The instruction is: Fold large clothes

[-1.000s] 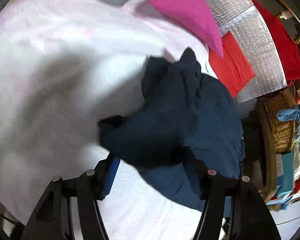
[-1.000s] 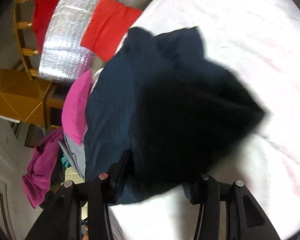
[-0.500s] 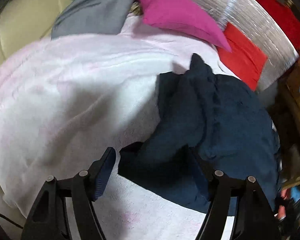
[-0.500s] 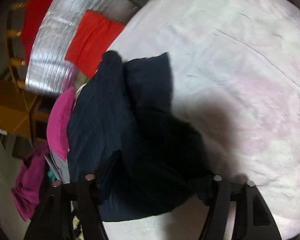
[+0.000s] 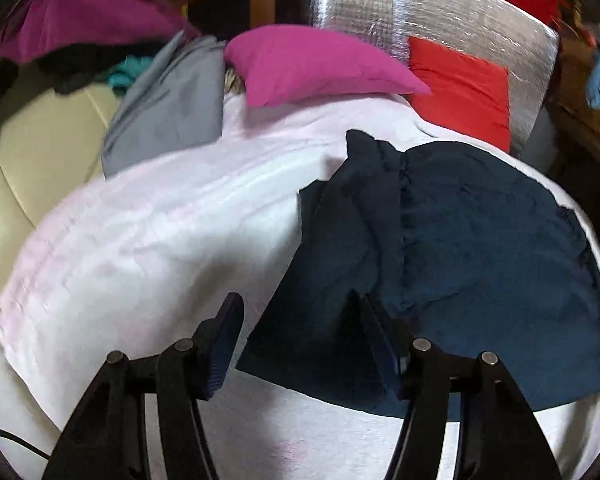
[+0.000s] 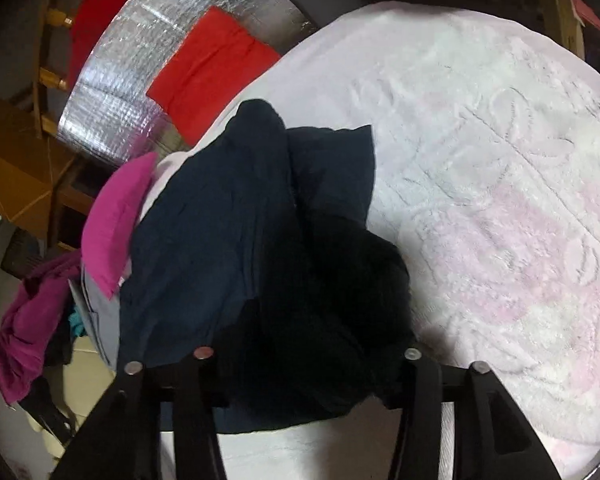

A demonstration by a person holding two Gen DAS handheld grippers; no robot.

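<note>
Navy garment (image 5: 480,248) lies bunched on the white-pink blanket (image 5: 160,240), both tools over its near edge.

We see the left gripper (image 5: 300,336) with fingers spread; dark cloth lies between them, nothing pinched. The right gripper (image 6: 308,364) hangs over a raised fold of the garment; cloth hides its fingertips, so we cannot tell its state. Magenta pillow (image 5: 312,66) and grey cloth (image 5: 168,104) sit beyond.

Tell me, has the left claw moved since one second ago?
Yes. The left claw has pulled back from the pink pillow: the pillow now sits nearer the middle of the view, and more clothes above it have come into view.
</note>
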